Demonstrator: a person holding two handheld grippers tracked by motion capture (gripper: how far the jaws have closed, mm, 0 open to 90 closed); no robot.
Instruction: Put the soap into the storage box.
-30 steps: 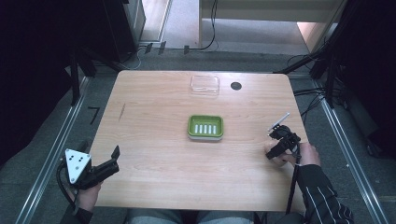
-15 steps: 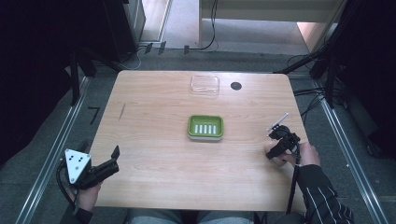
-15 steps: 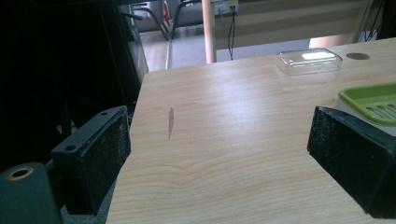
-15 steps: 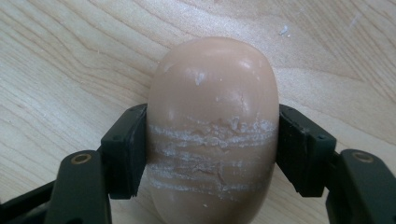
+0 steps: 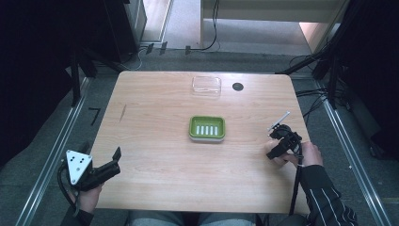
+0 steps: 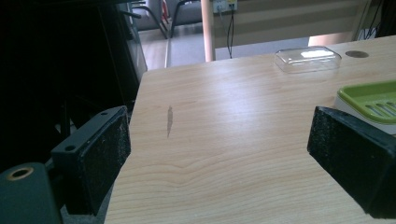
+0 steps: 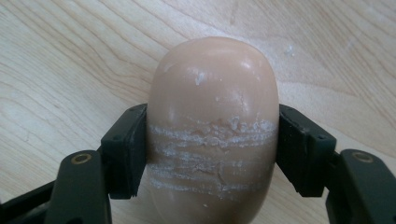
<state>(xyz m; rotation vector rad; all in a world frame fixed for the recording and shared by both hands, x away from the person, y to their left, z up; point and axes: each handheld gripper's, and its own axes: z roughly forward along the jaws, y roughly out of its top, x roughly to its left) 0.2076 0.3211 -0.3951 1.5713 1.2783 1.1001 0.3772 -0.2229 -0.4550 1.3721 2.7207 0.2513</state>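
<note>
A tan oval bar of soap, scuffed with white streaks, lies on the wood between the jaws of my right gripper, which is shut on its sides. That right gripper sits near the table's right edge. A green soap dish with a slotted floor stands in the middle of the table; its corner is the green soap dish in the left gripper view. My left gripper rests at the front left corner, open, with bare wood between its pads.
A clear plastic lid lies at the back of the table, next to a dark round hole. The same clear lid is far ahead of the left gripper. A thin dark scratch marks the wood on the left.
</note>
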